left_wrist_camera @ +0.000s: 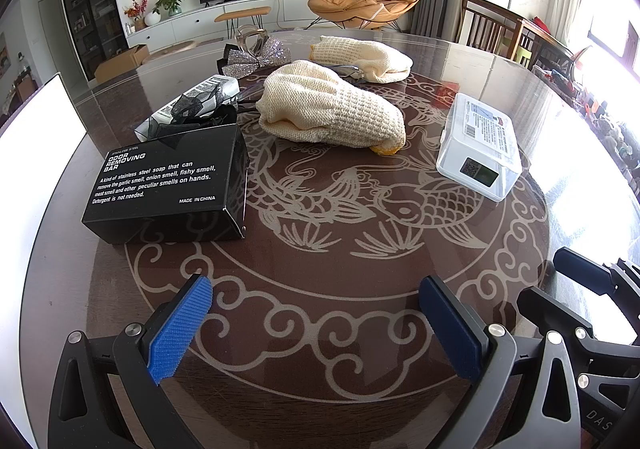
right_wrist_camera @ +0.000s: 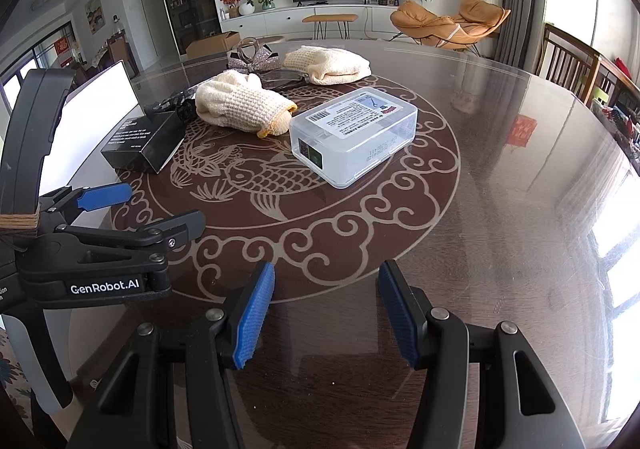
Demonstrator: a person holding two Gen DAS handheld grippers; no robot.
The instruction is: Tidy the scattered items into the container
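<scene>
- Fingers of left gripper spread apart, nothing btwn them, hovering over the round glass-topped bench.
- Fingers of right gripper likewise apart & empty, beside the left one.
- Black soap box lies at left, w/ black ribbon just behind it.
- Cream knit mitt at centre; second cream mitt farther back.
- Clear plastic box w/ label, lid shut, sits right of centre.
- Glittery silver bow near far edge.
- White container at bench's left edge, only partly in view.
</scene>
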